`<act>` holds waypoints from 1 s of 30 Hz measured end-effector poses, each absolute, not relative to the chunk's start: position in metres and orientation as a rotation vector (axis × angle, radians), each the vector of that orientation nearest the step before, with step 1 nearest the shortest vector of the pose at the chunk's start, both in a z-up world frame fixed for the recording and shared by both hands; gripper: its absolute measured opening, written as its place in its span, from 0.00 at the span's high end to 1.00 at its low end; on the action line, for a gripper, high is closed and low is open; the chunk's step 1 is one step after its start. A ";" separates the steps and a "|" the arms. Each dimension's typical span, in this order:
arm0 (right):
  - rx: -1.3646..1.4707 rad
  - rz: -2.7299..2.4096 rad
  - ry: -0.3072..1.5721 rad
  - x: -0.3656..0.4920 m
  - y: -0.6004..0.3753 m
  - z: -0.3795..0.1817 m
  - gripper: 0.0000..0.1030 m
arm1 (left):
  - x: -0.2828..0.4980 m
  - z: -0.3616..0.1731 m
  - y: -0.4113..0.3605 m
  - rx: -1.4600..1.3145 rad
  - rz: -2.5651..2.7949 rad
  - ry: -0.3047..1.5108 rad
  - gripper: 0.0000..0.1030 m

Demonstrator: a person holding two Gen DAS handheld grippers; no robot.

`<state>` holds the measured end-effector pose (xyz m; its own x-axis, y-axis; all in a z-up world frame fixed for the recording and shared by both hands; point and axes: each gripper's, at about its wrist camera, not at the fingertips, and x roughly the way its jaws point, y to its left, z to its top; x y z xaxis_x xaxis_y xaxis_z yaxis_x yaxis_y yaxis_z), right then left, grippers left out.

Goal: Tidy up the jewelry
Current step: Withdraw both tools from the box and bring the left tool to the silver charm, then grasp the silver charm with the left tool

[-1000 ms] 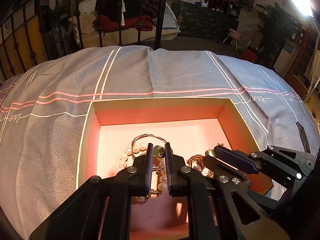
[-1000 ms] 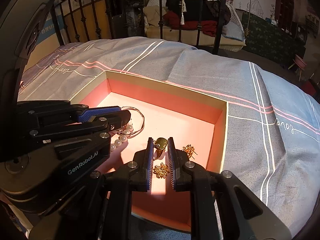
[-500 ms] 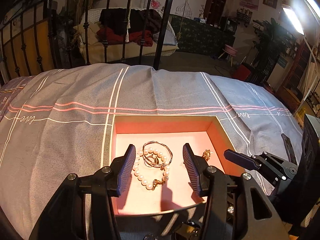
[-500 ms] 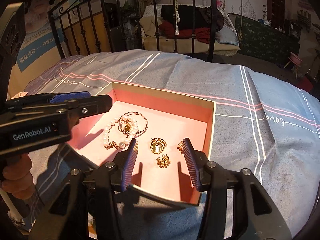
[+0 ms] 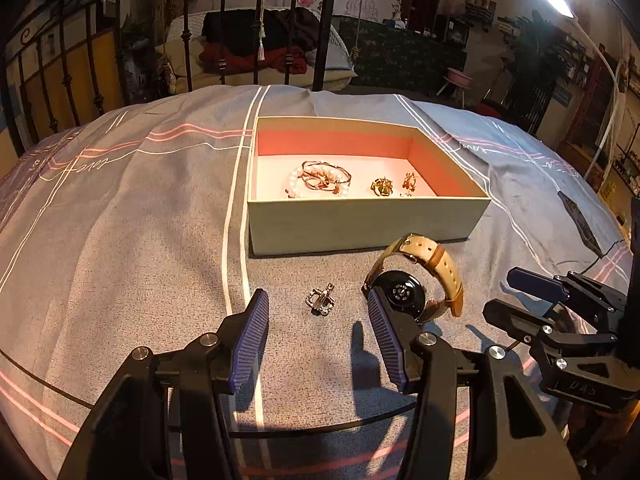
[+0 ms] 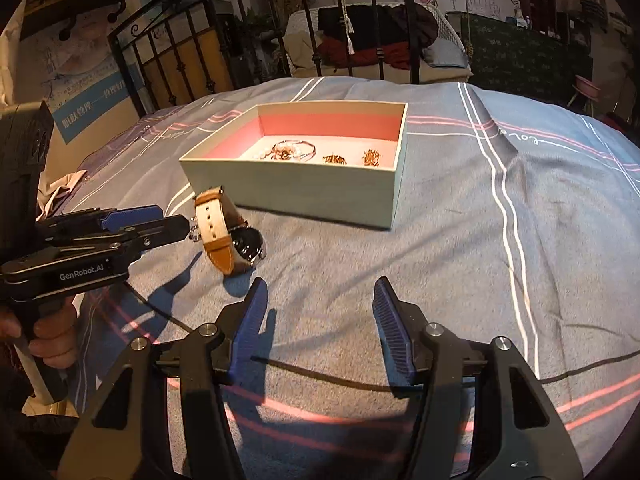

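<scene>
So your left hand-held gripper [image 5: 318,334] is sitting over the grey striped bedspread [image 5: 120,260] with its jaws about half apart; they've just been opening and they've got hold of nothing. The little silver pendant [image 5: 320,301] lies on the cloth in line with the gap, just past the fingertips and not touching either pad. Over at about 2 o'clock from that pendant you've got the watch [image 5: 416,280], tan strap looped up on edge, dark case facing you, right against the tip of the right-side finger as far as the left wrist view shows, though I can't tell if it really touches. Straight up at 12 o'clock is the open box [image 5: 360,224] with the pink lining. Inside it, going left to right: the pearl bracelet [image 5: 298,184] with the thin bangle [image 5: 326,172] lying on top of it, then a gold ring [image 5: 382,187], then a small gold earring [image 5: 410,181] near the right wall. Your right hand-held gripper [image 6: 318,320] is also around half open after just widening, nothing between its jaws, only bare bedspread. From its camera the watch sits at 11 o'clock and the box is at 12.
</scene>
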<state>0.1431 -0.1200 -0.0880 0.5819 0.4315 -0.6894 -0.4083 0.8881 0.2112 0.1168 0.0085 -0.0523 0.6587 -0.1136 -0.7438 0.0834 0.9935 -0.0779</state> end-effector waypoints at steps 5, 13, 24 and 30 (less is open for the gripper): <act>0.030 0.511 0.817 0.135 -0.113 -0.094 0.45 | 0.122 -0.065 0.003 0.001 -0.098 0.865 0.52; -0.001 0.519 0.816 0.129 -0.104 -0.097 0.35 | 0.126 -0.069 0.002 0.015 -0.094 0.856 0.52; -0.057 0.510 0.819 0.131 -0.092 -0.098 0.34 | 0.128 -0.073 -0.006 0.075 -0.077 0.852 0.83; -0.056 0.487 0.827 0.139 -0.092 -0.097 0.35 | 0.126 -0.074 0.000 0.032 -0.093 0.846 0.83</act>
<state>0.1391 -0.0924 -0.0975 0.5740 0.3939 -0.7179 -0.4366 0.8889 0.1386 0.1259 -0.0005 -0.0735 0.6594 -0.0694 -0.7486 0.0949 0.9954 -0.0087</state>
